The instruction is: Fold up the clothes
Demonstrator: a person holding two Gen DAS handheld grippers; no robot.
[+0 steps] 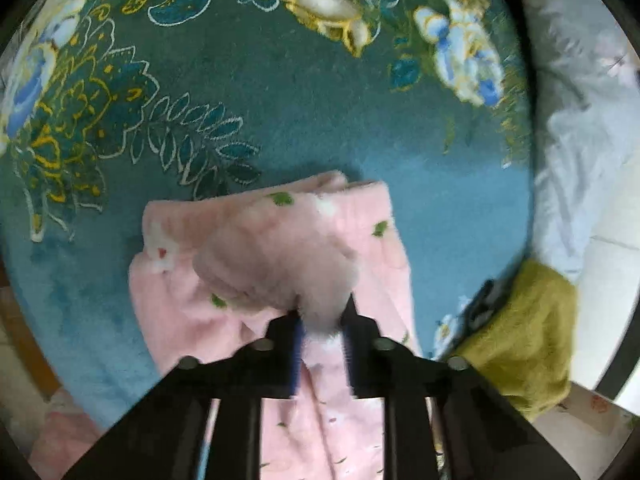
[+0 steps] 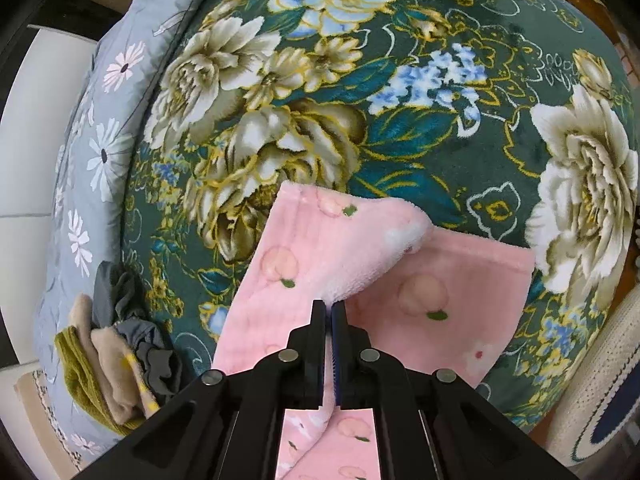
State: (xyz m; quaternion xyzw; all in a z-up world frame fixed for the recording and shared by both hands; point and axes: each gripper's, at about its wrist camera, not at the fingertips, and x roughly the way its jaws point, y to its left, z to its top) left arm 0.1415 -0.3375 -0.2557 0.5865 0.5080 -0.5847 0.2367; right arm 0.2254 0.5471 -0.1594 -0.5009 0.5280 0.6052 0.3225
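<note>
At lower centre, on the floral blanket [image 2: 400,128], the pink fleece garment [image 2: 460,292] lay part-folded; both the left gripper [image 1: 322,320] and right gripper [image 2: 328,312] clenched lifted folds, so folding looked midway.

**Two claw-mounted fisheyes looking down on one pink garment**

The left wrist camera sits just behind the left claw [image 1: 322,320], looking forward along its fingers and steeply down onto the pink garment [image 1: 248,248], which fills the lower centre at close range. Beyond the garment lies the floral blanket [image 1: 280,100]; to the right of it, the grey quilt [image 1: 576,120] and an olive cloth [image 1: 524,340].

The right wrist camera sits likewise behind the right claw [image 2: 328,308], also close above the pink garment [image 2: 420,300], facing across the floral blanket [image 2: 320,80]. Here the grey quilt [image 2: 100,140] and olive cloth [image 2: 76,372] lie left of the garment.

Both views share the garment, blanket, quilt and olive cloth.
</note>
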